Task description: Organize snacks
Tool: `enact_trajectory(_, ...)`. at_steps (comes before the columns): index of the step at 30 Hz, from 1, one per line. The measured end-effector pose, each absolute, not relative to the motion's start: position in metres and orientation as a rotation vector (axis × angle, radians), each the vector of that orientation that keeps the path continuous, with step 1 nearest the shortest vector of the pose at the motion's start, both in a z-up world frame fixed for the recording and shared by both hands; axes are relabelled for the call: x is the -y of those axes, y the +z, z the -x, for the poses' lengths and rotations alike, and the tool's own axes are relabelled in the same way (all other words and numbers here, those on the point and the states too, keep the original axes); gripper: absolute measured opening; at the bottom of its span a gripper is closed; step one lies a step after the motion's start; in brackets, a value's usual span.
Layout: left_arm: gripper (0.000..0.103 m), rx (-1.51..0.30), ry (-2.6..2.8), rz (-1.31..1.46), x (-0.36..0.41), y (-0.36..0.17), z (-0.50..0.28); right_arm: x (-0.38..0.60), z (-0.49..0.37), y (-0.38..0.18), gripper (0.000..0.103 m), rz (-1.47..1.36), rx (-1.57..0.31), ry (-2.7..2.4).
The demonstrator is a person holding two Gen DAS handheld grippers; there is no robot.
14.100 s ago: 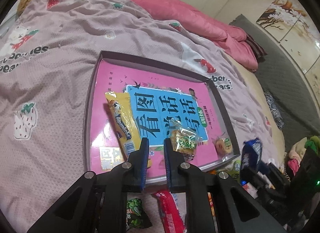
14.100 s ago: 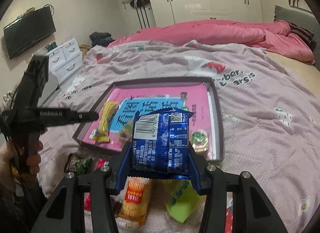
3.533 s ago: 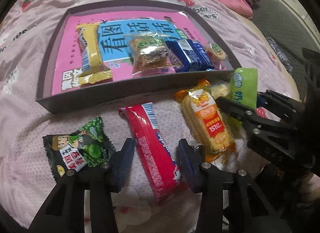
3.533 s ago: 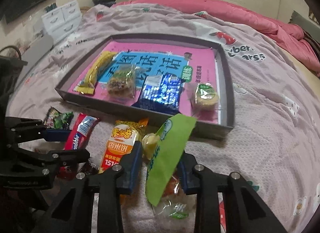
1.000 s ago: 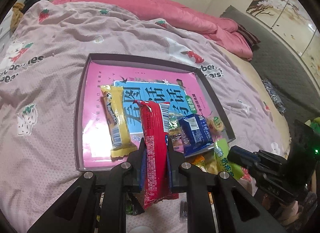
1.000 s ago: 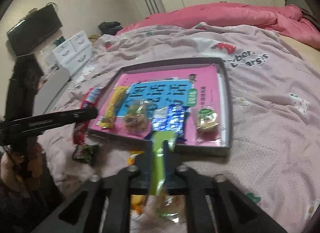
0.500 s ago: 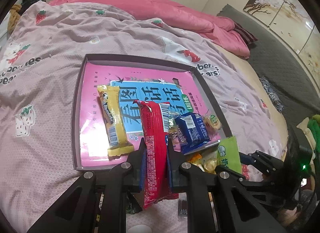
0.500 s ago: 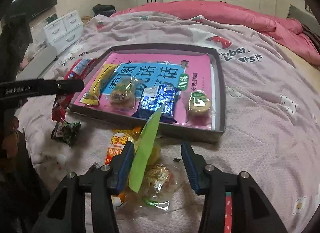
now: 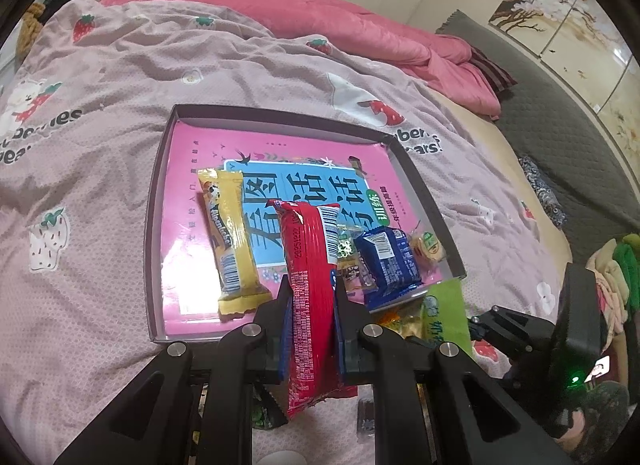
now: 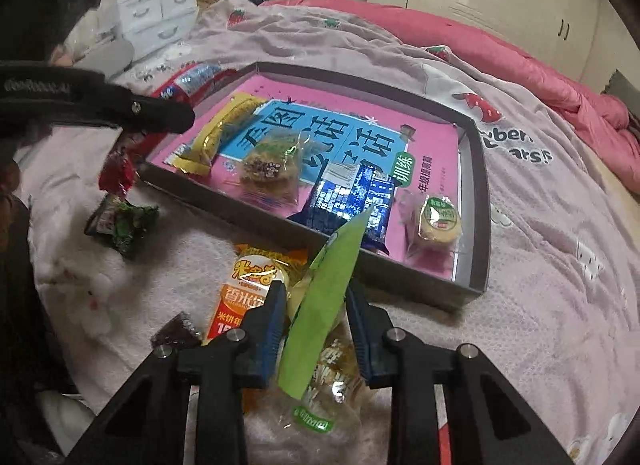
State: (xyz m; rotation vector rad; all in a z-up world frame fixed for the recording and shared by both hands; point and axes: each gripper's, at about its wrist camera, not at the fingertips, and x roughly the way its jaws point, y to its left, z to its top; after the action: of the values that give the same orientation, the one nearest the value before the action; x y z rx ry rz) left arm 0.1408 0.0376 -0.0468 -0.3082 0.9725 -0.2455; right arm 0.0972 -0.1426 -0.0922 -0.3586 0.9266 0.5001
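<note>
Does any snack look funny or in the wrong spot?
Yes. The flat green packet stands up on edge, tilted between the right gripper's closing jaws, instead of lying flat. It is outside the dark shallow box, like the orange rice-cracker pack and the small green-black bag on the bedspread.

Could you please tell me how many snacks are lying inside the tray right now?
4, in a row along the tray's near side: yellow bar, clear cracker pack, blue packet, round cake.

Dim warm indoor light, soft shadows, strong fisheye curvature, dark vignetted corners, slight blur at edges
</note>
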Motion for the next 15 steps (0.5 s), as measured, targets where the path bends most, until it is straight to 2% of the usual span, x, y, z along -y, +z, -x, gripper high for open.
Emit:
enact_trajectory(7, 0.017, -0.988, -0.244, 0.307, -0.035, -0.052, -0.145, 0.139, -0.111, -0.114, 0.032, 0.396, -0.999, 0.436)
enact_trajectory(8, 0.017, -0.988, -0.243, 0.306, -0.035, -0.053, -0.145, 0.149, -0.113, -0.108, 0.032, 0.296, -0.996, 0.464)
enact_trajectory(15, 0.017, -0.981, -0.238, 0.305, -0.036, -0.052, -0.148, 0.176, -0.11, -0.079, 0.032, 0.075, -0.928, 0.542)
